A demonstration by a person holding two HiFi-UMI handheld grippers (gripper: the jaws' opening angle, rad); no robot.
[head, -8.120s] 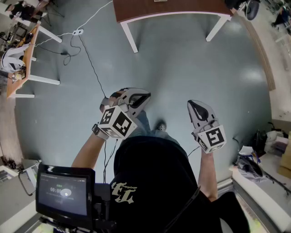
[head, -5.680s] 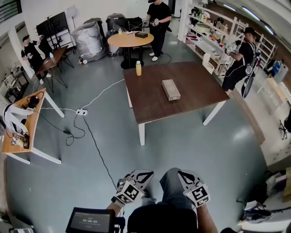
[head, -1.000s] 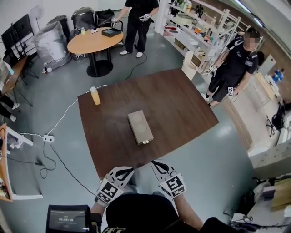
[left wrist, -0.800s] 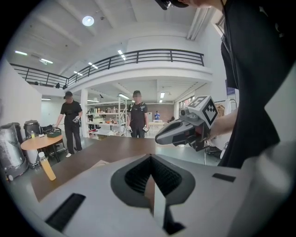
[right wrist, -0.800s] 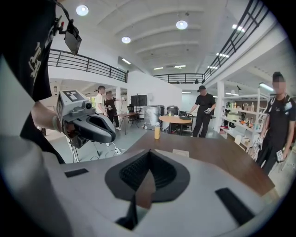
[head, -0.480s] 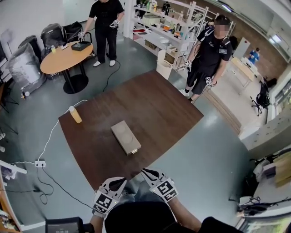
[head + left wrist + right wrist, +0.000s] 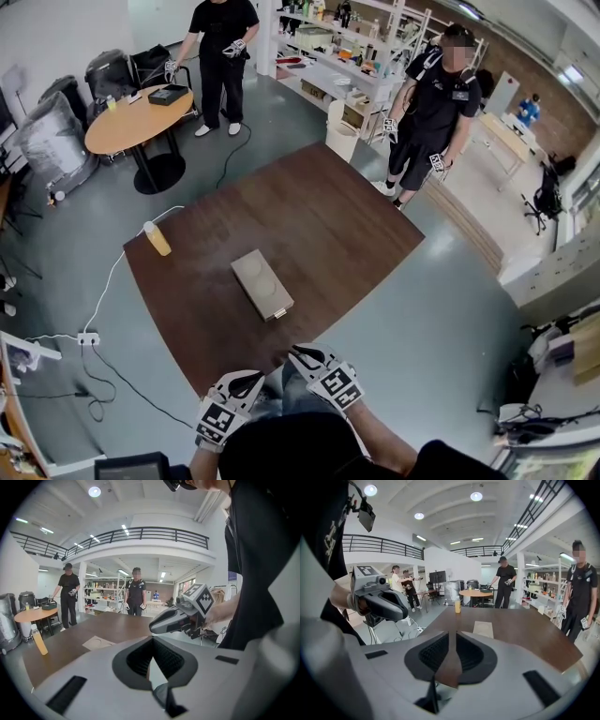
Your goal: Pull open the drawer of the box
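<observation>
The left gripper (image 7: 253, 379) has its fingers closed, empty. The right gripper (image 7: 297, 352) fingers have just been opening a crack, holding nothing, short of the box (image 7: 262, 284).

Large open-plan lab or workshop hall, indicated by: smooth grey floor (image 7: 450, 309); dark brown rectangular table on white legs (image 7: 337, 225); round light-wood table (image 7: 122, 127); white open shelving stocked with small items (image 7: 366, 56); plastic-wrapped equipment (image 7: 42, 136); white power strip on a trailing cable (image 7: 86, 338); black-railed mezzanine (image 7: 140, 534); recessed round ceiling lights (image 7: 476, 496).
</observation>
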